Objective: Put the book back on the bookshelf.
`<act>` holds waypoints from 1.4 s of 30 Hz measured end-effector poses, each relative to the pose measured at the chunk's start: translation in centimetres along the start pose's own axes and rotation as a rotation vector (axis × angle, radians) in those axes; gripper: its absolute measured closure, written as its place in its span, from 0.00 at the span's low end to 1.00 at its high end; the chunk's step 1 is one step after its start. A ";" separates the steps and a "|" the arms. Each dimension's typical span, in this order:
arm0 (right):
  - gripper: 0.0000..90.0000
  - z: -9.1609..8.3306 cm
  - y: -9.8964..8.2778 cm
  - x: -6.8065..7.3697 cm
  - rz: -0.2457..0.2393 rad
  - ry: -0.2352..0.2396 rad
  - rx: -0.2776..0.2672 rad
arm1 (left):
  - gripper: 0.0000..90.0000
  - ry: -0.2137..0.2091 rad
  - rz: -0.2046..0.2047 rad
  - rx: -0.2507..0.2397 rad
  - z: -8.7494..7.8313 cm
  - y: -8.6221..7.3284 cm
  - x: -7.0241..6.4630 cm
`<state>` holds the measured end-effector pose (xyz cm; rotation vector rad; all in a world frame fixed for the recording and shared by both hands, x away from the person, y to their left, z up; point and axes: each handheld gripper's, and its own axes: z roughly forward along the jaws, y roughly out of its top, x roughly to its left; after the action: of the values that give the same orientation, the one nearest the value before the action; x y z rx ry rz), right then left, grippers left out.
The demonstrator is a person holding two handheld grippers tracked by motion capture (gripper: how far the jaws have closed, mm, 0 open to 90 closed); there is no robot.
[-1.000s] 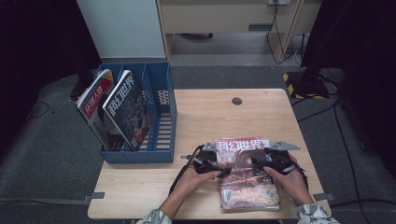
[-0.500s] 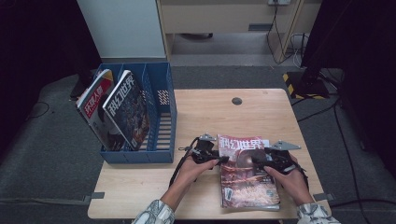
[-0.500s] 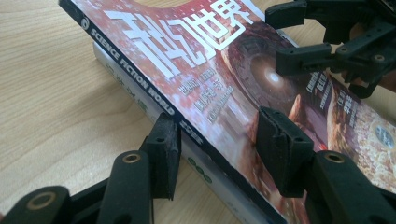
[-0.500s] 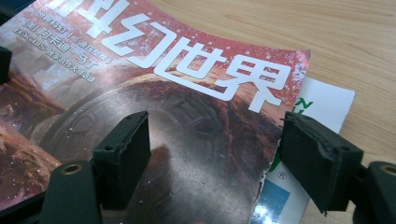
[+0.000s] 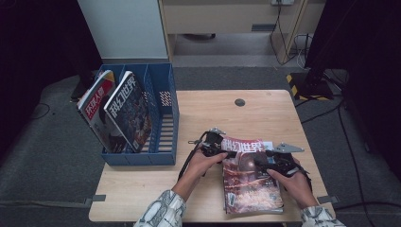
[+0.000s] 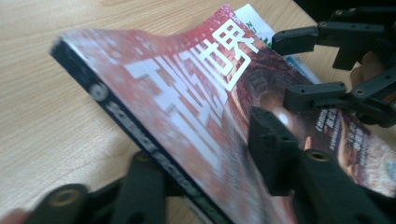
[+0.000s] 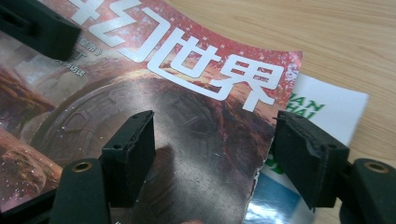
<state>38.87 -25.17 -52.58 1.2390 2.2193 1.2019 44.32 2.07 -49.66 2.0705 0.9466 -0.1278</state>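
Magazine: the red magazine lies on the wooden table, on top of another magazine with a white and green cover. It sits between my two claws, with its spine on my left claw's side.

Left claw: my left claw has one jaw on top of the red cover and one jaw under the spine. The jaws have just been closing, with the magazine's spine edge between them. It looks like I hold that edge now, but the picture is blurry, so I am not fully sure the pads press.

Right claw: my right claw is partly open. One jaw sits over the red cover and the other jaw is past the cover's edge, over the white and green magazine. These jaws have just been closing too, but they don't pinch anything yet.

What changed: a second ago the red magazine lay flat. Now its spine edge, by my left claw, is lifted off the one below.

What it means: I think the pick-up has started. Next I would lift it clear.

Blue rack: the blue rack stands far off past my left claw, with two magazines leaning inside. This one likely goes there.
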 end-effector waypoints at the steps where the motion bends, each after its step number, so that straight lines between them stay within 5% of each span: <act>1: 0.34 0.0 0.0 0.1 -0.006 0.004 0.009 | 0.70 -0.010 -0.012 -0.001 -0.1 0.0 0.1; 7: 0.33 -0.1 0.0 0.4 -0.021 0.023 0.014 | 0.76 -0.043 -0.033 -0.007 -0.9 -0.1 0.0; 15: 0.24 0.8 0.8 -0.3 0.038 0.037 0.018 | 0.78 -0.046 -0.028 -0.015 -1.1 -0.1 -0.2; 21: 0.26 1.1 1.0 0.1 -0.008 0.025 0.026 | 0.67 -0.051 -0.029 0.023 -0.6 -0.1 0.6; 25: 0.26 1.2 0.9 0.4 -0.009 0.012 0.025 | 0.65 -0.069 -0.069 0.008 -0.5 0.3 1.3; 42: 0.27 1.0 0.9 0.7 -0.030 0.000 0.025 | 0.72 -0.075 -0.111 0.019 0.2 2.6 2.0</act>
<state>39.61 -23.82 -52.39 1.2106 2.2507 1.1663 47.49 2.16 -48.88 2.0164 1.0180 -0.2721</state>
